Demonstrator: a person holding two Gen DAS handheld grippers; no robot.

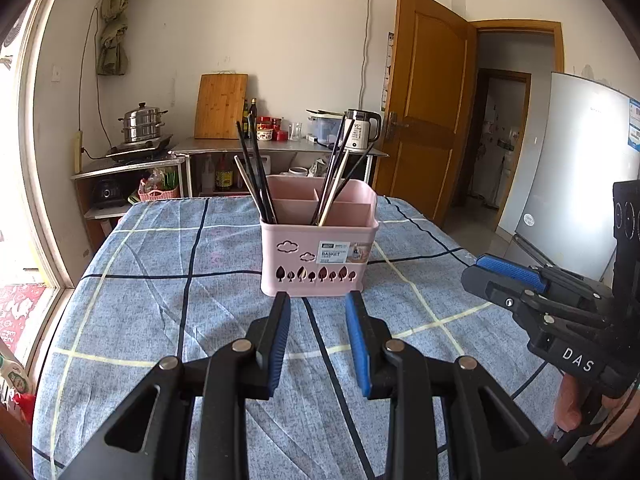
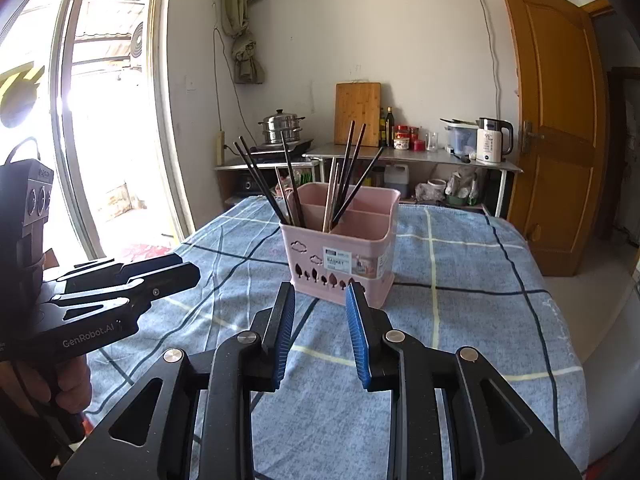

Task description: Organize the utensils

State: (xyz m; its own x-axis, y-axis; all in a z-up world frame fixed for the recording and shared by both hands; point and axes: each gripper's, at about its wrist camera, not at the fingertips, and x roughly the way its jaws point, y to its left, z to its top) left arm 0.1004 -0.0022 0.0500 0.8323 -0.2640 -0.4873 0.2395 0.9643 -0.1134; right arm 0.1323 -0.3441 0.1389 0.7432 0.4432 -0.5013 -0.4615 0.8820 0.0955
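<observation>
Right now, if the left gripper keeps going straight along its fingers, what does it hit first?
Most likely the pink utensil basket: the left gripper, jaws open and empty, points at its front wall. It tilts downward, so the checked tablecloth just short of the basket could come first; depth is unclear.

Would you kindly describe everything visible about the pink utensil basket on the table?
The pink utensil basket looks like plastic, boxy with rounded corners, split inside into compartments. Its front has cloud and tree-shaped cutouts and a printed label. It stands upright on the blue checked tablecloth. Dark and pale chopsticks lean out of two compartments. Neither gripper touches it.
</observation>
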